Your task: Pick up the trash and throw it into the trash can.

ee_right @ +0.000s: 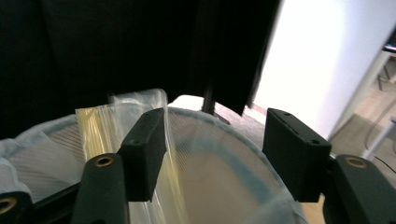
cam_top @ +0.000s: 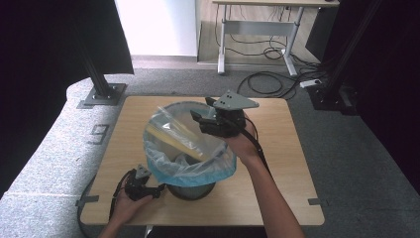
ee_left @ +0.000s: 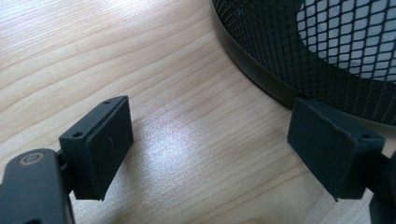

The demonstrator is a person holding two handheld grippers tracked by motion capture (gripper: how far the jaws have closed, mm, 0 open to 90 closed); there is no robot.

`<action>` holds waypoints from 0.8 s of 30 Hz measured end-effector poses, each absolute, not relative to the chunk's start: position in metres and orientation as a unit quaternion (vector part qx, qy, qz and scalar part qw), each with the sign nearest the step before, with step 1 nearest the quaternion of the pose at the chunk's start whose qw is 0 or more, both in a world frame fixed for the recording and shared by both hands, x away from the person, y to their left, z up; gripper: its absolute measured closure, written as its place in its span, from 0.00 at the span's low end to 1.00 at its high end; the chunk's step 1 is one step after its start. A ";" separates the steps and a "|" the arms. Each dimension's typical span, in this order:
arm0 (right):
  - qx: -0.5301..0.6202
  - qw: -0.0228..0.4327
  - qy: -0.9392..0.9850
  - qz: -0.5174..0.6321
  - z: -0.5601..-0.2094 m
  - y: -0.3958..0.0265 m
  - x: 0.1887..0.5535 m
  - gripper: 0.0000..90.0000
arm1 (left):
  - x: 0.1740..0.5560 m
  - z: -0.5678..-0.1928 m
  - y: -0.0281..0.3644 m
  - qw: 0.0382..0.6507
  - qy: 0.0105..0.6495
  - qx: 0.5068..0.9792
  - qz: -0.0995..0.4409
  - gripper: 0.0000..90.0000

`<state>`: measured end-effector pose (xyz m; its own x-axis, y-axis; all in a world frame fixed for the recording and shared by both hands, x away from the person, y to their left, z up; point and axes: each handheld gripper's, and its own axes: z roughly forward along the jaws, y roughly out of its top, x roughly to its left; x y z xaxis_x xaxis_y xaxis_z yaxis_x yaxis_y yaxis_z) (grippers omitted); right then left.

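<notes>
The right hand-held gripper (cam_top: 198, 118) is being held over the far rim of a black mesh wastebasket (cam_top: 190, 190), which is lined w/ a clear blue bin bag (cam_top: 198, 168). Its jaws are being kept apart, nothing clamped btwn them. A clear plastic packet w/ yellowish contents (cam_top: 176, 135) is being seen just in front of & below this gripper, tilted, lying across the bag's open mouth. In the right gripper view the packet (ee_right: 105, 123) is showing behind the left-hand jaw & partly hidden by it; whether that jaw is touching it can't be told. The bag's rim (ee_right: 224, 137) is being seen curving under & btwn both jaws.

The left hand-held gripper (cam_top: 159, 191) is being held low over the desk (cam_top: 277, 148), just beside the basket's base on the near side. Its jaws are standing wide apart, w/ bare wood (ee_left: 187, 140) btwn them. In the left gripper view the basket's mesh wall & black bottom band (ee_left: 261, 74) are being seen right ahead; one jaw is sitting just at the band, contact unclear.

Both forearms are coming in from the near edge of the desk.
</notes>
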<state>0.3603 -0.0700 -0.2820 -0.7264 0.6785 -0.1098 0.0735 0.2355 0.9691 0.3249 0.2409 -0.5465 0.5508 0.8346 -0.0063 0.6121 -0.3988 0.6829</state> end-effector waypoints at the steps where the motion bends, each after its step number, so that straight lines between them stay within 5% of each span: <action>1: 0.257 0.272 0.739 0.560 -0.283 -0.073 0.360 0.40 | 0.325 -0.547 0.241 0.324 0.442 0.819 0.171 0.15; 24: 0.302 0.271 0.723 0.559 -0.314 -0.148 0.340 0.38 | 0.325 -0.546 0.241 0.324 0.443 0.818 0.171 0.15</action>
